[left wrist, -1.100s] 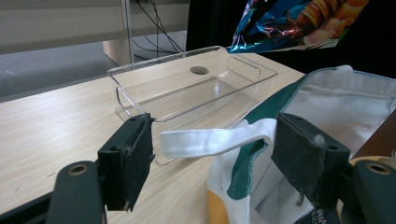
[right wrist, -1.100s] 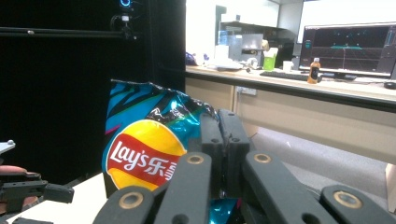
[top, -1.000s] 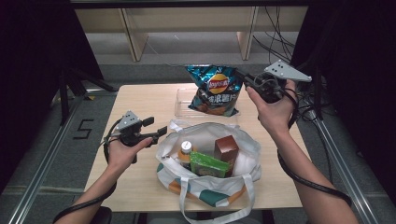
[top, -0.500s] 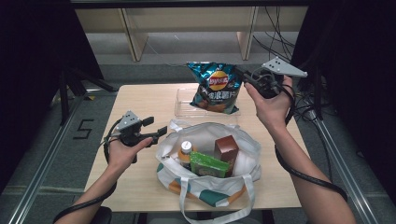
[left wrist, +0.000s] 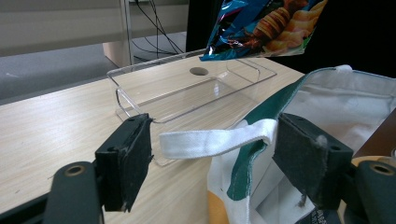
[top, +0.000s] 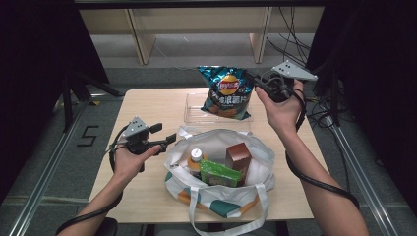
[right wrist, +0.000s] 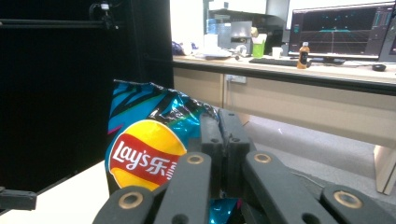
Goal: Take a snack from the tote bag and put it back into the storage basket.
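Observation:
A blue Lay's chip bag [top: 227, 93] hangs in the air above a clear plastic tray [top: 194, 112] at the table's far side. My right gripper [top: 254, 81] is shut on the bag's right edge; in the right gripper view the jaws [right wrist: 223, 135] pinch the foil of the chip bag [right wrist: 144, 149]. My left gripper [top: 166, 133] is open at the left rim of a white tote bag [top: 255, 152]. In the left gripper view the tote's white handle strap [left wrist: 215, 140] lies between the wide jaws of the left gripper [left wrist: 212, 144], untouched by the pads.
Inside the tote stand a bottle with a white cap [top: 195, 160], a brown box [top: 238, 156] and a green packet [top: 220, 173]. The tote's second handle [top: 227, 216] hangs over the table's near edge. Cables trail off the table's right side.
The right gripper and the chip bag have shifted only slightly. The left hand and the tote have stayed still.

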